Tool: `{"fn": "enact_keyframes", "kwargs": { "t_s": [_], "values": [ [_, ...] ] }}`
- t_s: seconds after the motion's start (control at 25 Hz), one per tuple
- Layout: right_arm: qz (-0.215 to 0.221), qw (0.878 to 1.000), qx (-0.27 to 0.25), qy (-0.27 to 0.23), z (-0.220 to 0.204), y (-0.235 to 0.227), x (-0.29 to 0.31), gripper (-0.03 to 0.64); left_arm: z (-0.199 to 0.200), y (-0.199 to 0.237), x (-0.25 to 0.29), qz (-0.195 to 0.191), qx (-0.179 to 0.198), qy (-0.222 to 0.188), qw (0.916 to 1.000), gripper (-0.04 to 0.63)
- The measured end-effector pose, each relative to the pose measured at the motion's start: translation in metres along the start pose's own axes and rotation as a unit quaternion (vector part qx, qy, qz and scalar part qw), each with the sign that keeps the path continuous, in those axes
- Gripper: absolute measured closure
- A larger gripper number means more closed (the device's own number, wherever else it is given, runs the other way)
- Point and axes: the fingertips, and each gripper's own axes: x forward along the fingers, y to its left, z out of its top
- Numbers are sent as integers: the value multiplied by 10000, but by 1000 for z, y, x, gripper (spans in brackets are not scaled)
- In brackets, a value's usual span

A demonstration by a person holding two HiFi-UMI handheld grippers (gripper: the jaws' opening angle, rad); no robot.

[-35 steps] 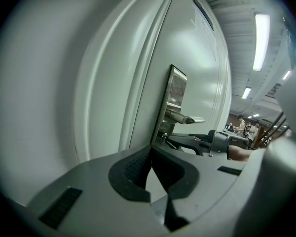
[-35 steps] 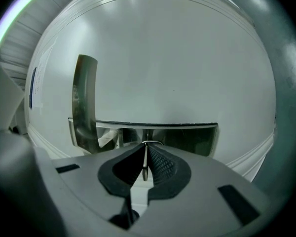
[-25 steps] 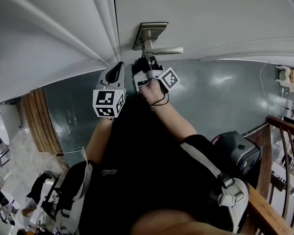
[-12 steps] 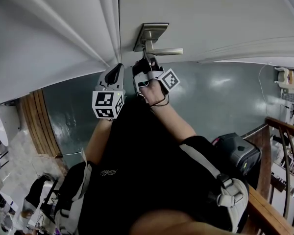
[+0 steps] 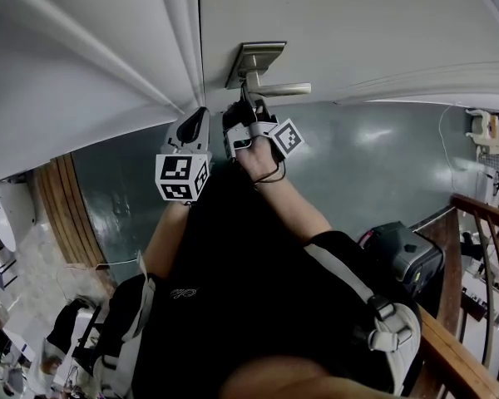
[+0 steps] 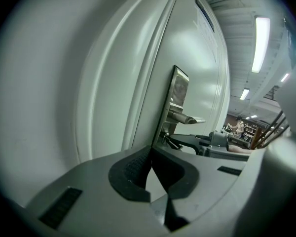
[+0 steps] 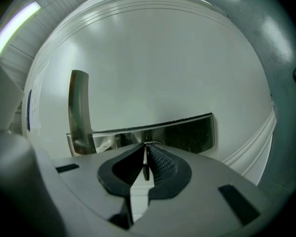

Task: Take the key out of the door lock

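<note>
A brushed-metal lock plate (image 5: 253, 59) with a lever handle (image 5: 281, 88) sits on the white door (image 5: 341, 23). My right gripper (image 5: 243, 106) is up against the plate just under the lever. In the right gripper view its jaws (image 7: 145, 149) are shut on the thin flat key (image 7: 146, 168), which stands edge-on between the pads in front of the plate (image 7: 187, 132). The left gripper view shows the key (image 6: 166, 140) at the plate's lower end with the right gripper (image 6: 212, 144) on it. My left gripper (image 5: 201, 113) hangs beside it, by the door's edge, jaws (image 6: 151, 149) shut and empty.
The white door frame mouldings (image 5: 179, 40) run left of the lock. A green floor (image 5: 374, 156) lies below. A black bag (image 5: 403, 260) and a wooden railing (image 5: 474, 223) stand at the right, behind the person.
</note>
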Motion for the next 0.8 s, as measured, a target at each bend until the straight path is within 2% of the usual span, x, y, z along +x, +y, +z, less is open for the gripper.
{"fn": "enact_keyframes", "kwargs": {
  "t_s": [0.16,0.48,0.8],
  "values": [
    [5,10000,32,-51,0,-1,0,580,-1,-3,2,-57,-6,18,10000,572],
    [-29,9985,-508,197,-3,4,-1,589,-2,-7,-3,-80,-25,5,10000,572],
    [-1,9983,-532,241,-2,-1,-10,589,-4,-2,-3,-39,-39,5,10000,572]
  ]
}}
